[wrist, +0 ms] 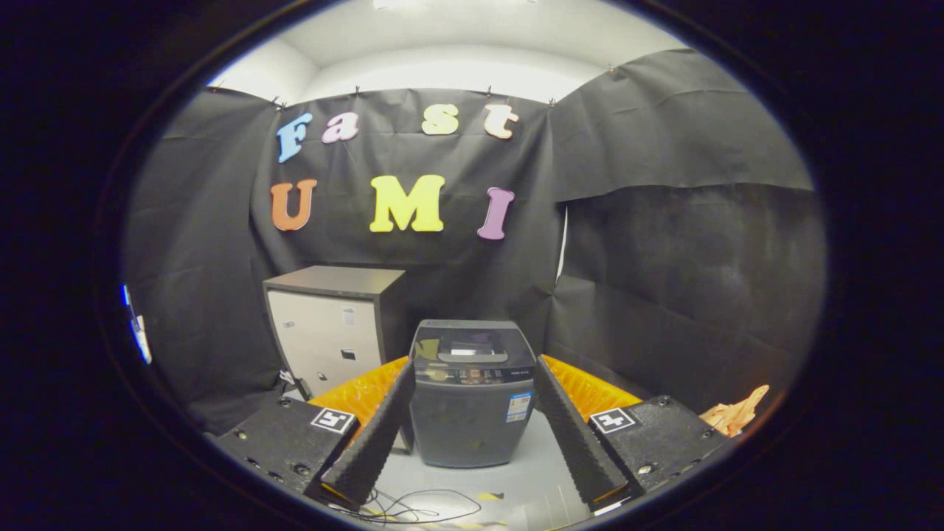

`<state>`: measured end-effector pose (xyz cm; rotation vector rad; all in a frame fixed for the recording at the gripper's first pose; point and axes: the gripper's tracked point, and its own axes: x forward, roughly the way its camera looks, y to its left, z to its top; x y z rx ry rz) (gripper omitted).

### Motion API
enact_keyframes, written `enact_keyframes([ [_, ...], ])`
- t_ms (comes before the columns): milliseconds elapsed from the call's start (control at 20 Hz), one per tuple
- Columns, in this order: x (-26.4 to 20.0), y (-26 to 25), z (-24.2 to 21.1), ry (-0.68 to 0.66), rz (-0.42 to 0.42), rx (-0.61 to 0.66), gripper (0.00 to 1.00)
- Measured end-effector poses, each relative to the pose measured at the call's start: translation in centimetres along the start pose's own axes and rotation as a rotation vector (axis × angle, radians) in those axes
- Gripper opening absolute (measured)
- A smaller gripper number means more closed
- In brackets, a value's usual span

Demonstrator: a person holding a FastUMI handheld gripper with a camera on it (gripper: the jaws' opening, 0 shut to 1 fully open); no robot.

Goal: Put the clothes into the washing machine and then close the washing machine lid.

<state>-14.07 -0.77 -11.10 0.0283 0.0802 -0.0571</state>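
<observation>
A small dark grey top-loading washing machine point(472, 394) stands on the pale floor straight ahead, framed between my two fingers. Its lid point(472, 343) lies flat and shut, with the control strip along its front edge. An orange cloth point(736, 413) lies crumpled on the floor to the right of my right finger, near the black wall. My gripper point(473, 376) is open, fingers spread wide, nothing between them. It is well short of the machine and off to the left of the cloth.
A grey cabinet with a pale front point(332, 332) stands behind and left of the washing machine. Thin black cables point(413, 509) lie on the floor just below my fingers. Black cloth walls close the booth at the back and on both sides.
</observation>
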Motion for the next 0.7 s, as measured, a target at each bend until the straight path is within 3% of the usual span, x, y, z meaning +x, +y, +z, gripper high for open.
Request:
enact_keyframes([
  [700,-0.4,0.4,0.9,-0.013,0.024,-0.007,1.0],
])
